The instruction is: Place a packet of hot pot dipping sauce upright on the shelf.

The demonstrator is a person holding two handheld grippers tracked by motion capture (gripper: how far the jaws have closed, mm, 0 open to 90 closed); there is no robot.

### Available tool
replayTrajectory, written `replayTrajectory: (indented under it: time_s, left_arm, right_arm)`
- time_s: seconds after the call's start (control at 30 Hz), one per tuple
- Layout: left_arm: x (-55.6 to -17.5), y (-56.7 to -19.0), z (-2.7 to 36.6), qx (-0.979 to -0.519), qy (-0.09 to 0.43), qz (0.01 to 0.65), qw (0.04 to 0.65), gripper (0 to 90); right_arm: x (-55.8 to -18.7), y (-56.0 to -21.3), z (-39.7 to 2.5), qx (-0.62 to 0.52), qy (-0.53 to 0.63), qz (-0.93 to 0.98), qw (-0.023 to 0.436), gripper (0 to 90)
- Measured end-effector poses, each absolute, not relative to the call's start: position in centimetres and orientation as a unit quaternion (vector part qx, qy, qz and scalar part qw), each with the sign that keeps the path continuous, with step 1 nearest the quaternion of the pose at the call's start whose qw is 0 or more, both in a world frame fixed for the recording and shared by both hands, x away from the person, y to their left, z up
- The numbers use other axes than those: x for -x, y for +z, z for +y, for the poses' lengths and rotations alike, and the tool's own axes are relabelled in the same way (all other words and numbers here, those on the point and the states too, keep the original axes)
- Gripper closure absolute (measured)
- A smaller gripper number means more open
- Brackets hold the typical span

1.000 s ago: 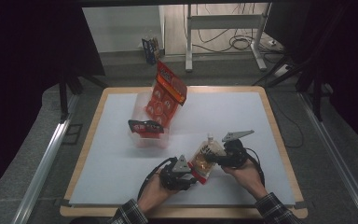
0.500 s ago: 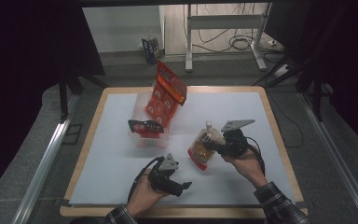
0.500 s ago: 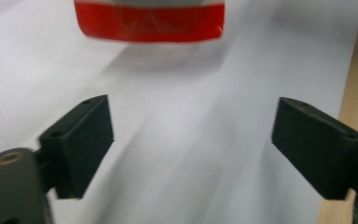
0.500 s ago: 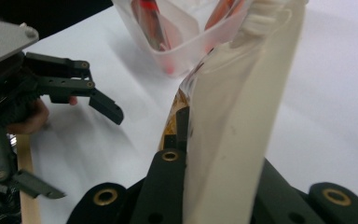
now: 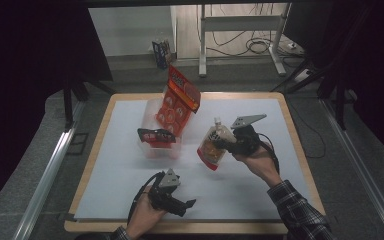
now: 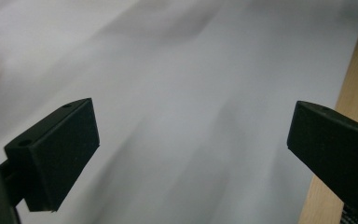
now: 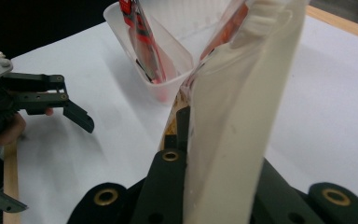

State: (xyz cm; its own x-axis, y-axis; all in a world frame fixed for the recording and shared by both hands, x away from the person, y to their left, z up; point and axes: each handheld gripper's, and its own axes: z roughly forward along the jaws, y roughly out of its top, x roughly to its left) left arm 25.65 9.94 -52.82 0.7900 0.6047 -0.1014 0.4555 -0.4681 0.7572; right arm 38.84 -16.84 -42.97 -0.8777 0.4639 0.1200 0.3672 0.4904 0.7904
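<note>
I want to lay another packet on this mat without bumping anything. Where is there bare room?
Free: the near right of the white mat, between the left gripper and the person's right sleeve; the far right corner beyond the right gripper; and the left strip beside the clear tub. Crowded: the middle, where the tub with its red packets and the held pouch sit close.

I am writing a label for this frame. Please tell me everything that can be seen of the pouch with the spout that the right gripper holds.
The spout pouch is a soft, glossy plastic bag, cream-white near the top with orange print and a red lower edge. A small white spout sits on its upper end. It is lifted off the table and tilted, spout up, bottom toward the clear tub. The right gripper is shut on its side edge; in the right gripper view its pale back panel rises between the jaws. Nothing else touches it.
</note>
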Motion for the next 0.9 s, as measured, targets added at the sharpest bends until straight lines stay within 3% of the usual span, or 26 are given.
replayTrajectory:
  time_s: [0.5, 0.9]
  left_arm:
    - [-24.8, -52.9, 12.7, -0.834, 0.097, 0.343, 0.420, 1.7]
    - [-24.7, -52.9, 13.2, -0.834, 0.098, 0.346, 0.418, 1.7]
  right_arm:
    - [-41.7, -41.1, -12.2, -0.190, 0.438, 0.877, 0.054, 86.8]
    - [-43.5, -41.5, -9.7, -0.169, 0.410, 0.895, 0.054, 86.9]
